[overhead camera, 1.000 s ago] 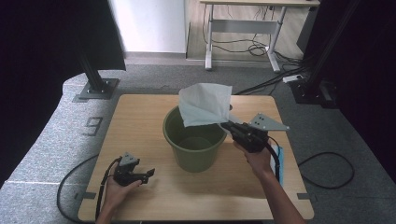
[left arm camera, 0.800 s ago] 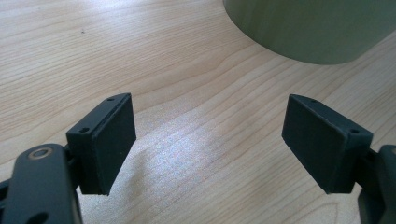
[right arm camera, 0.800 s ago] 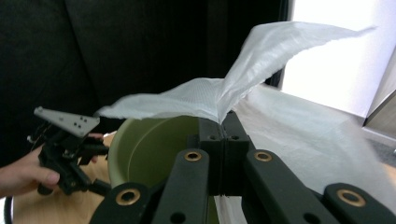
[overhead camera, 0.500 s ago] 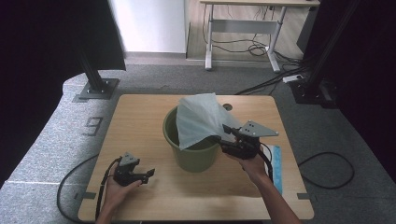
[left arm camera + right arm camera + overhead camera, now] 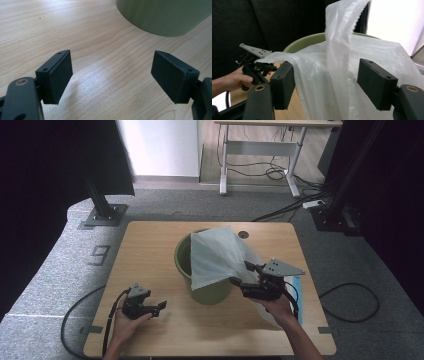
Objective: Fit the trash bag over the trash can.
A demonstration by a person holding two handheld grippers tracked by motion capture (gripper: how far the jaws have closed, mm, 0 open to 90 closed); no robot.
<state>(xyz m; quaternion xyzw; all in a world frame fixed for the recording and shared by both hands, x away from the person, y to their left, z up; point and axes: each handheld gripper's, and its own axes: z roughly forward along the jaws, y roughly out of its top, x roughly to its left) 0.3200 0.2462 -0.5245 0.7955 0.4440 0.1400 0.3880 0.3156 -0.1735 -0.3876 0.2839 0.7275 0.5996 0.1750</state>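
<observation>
A green bucket [image 5: 202, 270] is seen standing upright near the middle of the wooden tabletop [image 5: 150, 245]. A translucent white plastic bag [image 5: 220, 255] is draped over the bucket's right rim, part of it raised above the opening and part trailing down onto the tabletop at the right, beneath the right hand.

The right gripper [image 5: 245, 279] is held just beside the bucket's right side by the person's right hand [image 5: 275, 304]. In the right gripper view its jaws are shown spread apart, with a fold of the bag [image 5: 342, 75] standing between the pads; whether either pad touches the plastic cannot be told. The bucket's rim [image 5: 304, 41] is seen behind the bag, and the other gripper [image 5: 255, 66] and the hand holding it are visible farther off at the left.

The left gripper [image 5: 155, 307] is held by the left hand [image 5: 127, 325] near the front left of the tabletop, well apart from the bucket. Its jaws are shown wide open over bare wood [image 5: 105, 75] in the left gripper view, with nothing between them; the bucket's lower wall [image 5: 165, 15] is seen ahead.
</observation>
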